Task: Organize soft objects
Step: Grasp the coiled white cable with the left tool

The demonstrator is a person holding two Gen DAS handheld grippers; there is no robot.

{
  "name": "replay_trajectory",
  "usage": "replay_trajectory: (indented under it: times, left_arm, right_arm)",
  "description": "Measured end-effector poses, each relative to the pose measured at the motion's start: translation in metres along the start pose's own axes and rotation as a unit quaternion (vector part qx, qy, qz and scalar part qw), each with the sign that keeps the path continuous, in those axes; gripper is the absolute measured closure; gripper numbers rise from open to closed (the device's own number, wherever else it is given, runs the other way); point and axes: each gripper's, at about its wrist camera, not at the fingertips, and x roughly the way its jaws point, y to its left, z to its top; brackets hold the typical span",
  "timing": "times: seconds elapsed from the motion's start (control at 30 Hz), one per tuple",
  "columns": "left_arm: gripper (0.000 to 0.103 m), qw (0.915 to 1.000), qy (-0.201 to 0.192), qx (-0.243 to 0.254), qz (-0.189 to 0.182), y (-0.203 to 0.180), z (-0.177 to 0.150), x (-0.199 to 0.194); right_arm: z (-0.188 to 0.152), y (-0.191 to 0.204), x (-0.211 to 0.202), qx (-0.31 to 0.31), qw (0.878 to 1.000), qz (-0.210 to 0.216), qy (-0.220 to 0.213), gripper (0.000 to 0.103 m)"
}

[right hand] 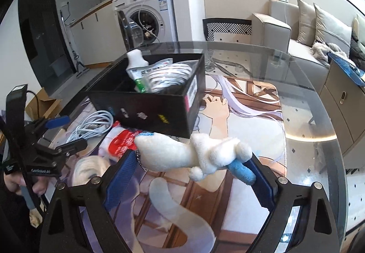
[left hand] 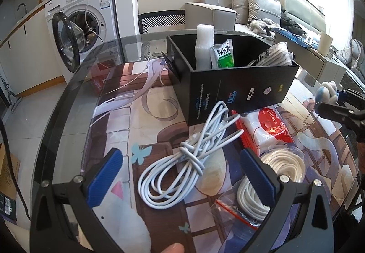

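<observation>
My right gripper (right hand: 189, 173) holds a white and blue plush toy (right hand: 187, 155) crosswise between its blue pads, above the table in front of the black box (right hand: 159, 114); the toy also shows in the left wrist view (left hand: 327, 93). The box (left hand: 239, 91) holds a foam roll (left hand: 204, 45), a green packet (left hand: 223, 54) and bagged rope (left hand: 277, 54). My left gripper (left hand: 182, 175) is open and empty, just above a knotted white cable (left hand: 189, 157). A bagged white rope coil (left hand: 273, 175) and a red-and-white balloon pack (left hand: 271, 127) lie to the cable's right.
The glass table (right hand: 308, 98) carries a printed anime mat (left hand: 141, 102). A chair (left hand: 164, 20) stands at the far edge, a washing machine (left hand: 86, 18) with its door open behind on the left, and a sofa (left hand: 262, 9) on the right.
</observation>
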Motion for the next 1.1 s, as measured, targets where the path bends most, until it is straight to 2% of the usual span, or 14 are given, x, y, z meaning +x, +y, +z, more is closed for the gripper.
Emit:
replay_trajectory:
  times: [0.53,0.87,1.07,1.1]
  left_arm:
    - [0.000,0.9999,0.002,0.015,0.006,-0.008,-0.001,-0.009]
    - [0.001,0.9996,0.016,0.020,0.008,-0.007,0.004,0.000]
    - [0.022,0.9992,0.028,0.028,-0.005,-0.005,0.007,0.008]
    - [0.031,0.9990,0.031,0.032,-0.007,-0.006,0.007,0.010]
  right_arm:
    - [-0.001,0.011,-0.017,-0.008,1.000,0.013,-0.016,0.010]
    - [0.001,0.010,-0.025,-0.006,1.000,0.017,-0.023,0.010]
    - [0.001,0.008,-0.025,-0.006,1.000,0.020,-0.022,0.010]
    - [0.001,0.009,-0.025,-0.007,1.000,0.020,-0.022,0.010]
